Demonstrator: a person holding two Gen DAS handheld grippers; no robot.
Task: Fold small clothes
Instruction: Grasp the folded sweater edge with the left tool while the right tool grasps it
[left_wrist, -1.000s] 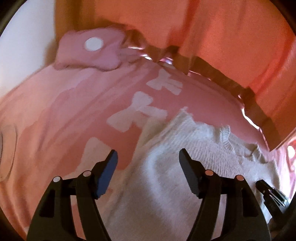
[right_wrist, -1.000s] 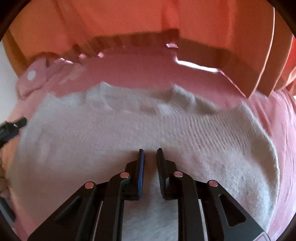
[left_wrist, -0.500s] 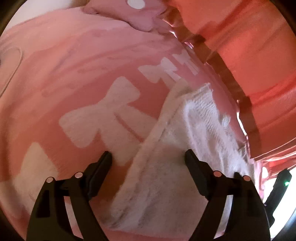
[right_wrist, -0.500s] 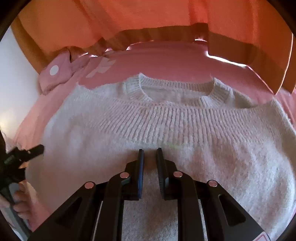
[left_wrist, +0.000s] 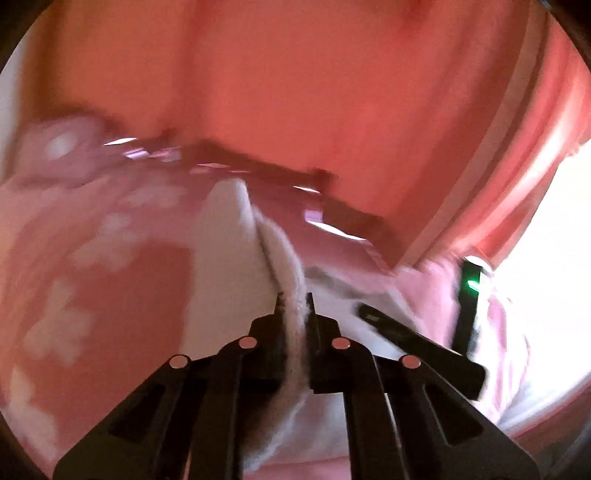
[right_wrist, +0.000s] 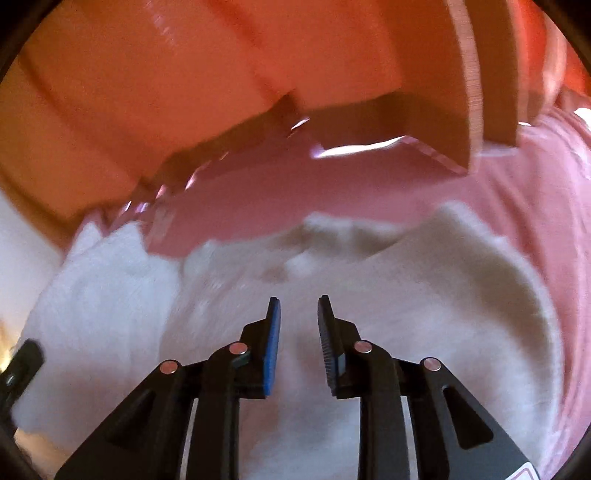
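Note:
A white knit sweater (left_wrist: 221, 258) lies on a pink bed cover (left_wrist: 122, 295) printed with white bows. My left gripper (left_wrist: 294, 295) is shut on a raised fold of the sweater's edge, and the knit runs up between its pads. In the right wrist view the sweater (right_wrist: 406, 314) spreads below my right gripper (right_wrist: 298, 301). Its jaws are opening and stand slightly apart, with no fabric pinched between the pads. A black part of the right gripper (left_wrist: 417, 343) shows beside the left one.
An orange curtain (left_wrist: 295, 92) hangs behind the bed, its hem (right_wrist: 369, 122) just above the cover. A pink cushion with a white dot (left_wrist: 62, 144) sits at the far left. Bright light comes from the right edge (left_wrist: 546, 258).
My left gripper went from wide open over the sweater's edge to shut on it, and it has risen and swung. The right jaws have parted a little. Both views are now motion-blurred.

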